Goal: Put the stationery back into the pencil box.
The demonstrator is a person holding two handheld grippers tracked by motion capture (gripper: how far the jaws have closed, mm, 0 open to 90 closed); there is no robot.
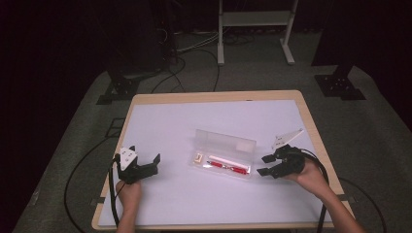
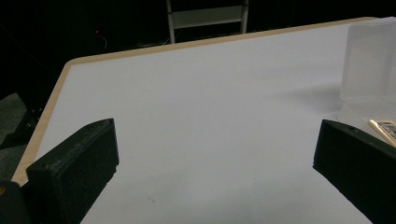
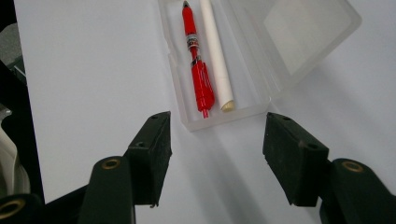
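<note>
A: Right gripper (image 3: 217,158): jaws apart, empty, just short of the clear case's (image 3: 196,119) near end. Left gripper (image 1: 141,167): wide open, idle.

B: Risk?

A: The open case holds a red pen (image 3: 197,70) and white stick (image 3: 215,56). A low approach may shove it.

Case (image 1: 222,156) lies open near the middle of the surface (image 1: 194,116), lid (image 1: 228,141) raised along its far side. In the tray: pen (image 1: 228,166) on the near side, stick (image 1: 227,159) just behind it and alongside, eraser (image 1: 197,158) at the left end. Left claw (image 1: 145,162) sits left of the case, well apart from it. Right claw (image 1: 265,165) sits just right of the case's right end, pointing at it, jaws apart. Rack (image 1: 255,19) stands on the floor behind the surface.
</note>
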